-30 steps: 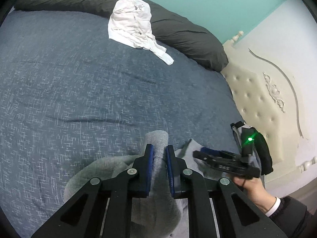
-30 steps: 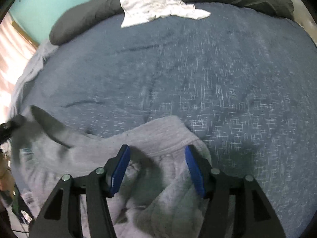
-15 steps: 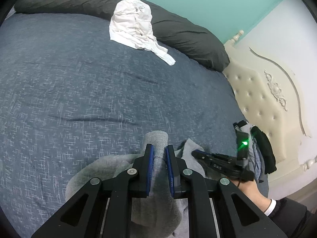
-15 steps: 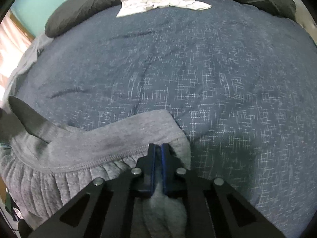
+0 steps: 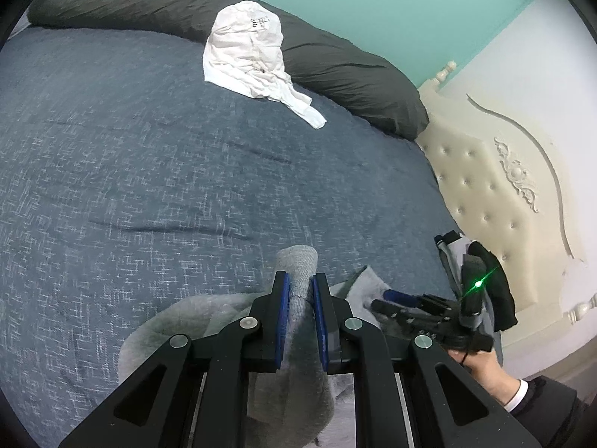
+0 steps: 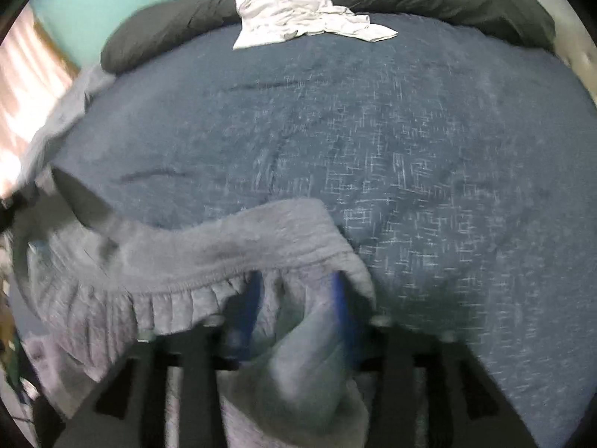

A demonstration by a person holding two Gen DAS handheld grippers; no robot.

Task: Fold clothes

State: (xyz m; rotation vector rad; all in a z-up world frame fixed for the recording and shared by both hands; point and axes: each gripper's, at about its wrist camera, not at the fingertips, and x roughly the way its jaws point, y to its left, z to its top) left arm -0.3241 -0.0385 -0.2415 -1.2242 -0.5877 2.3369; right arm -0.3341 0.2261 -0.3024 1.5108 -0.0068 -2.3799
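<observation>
Pinching grey garment (image 5: 298,261): left gripper (image 5: 300,295) clenched, right gripper (image 6: 294,298) opening around its fabric.

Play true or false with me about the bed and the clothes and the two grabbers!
1. The left gripper pinches the grey garment. True.
2. The white shirt is folded neatly. False: it lies crumpled, partly on the dark pillow.
3. The bedcover is red. False: it is speckled blue.
4. The right gripper has grey cloth between its opening jaws. True.
</observation>
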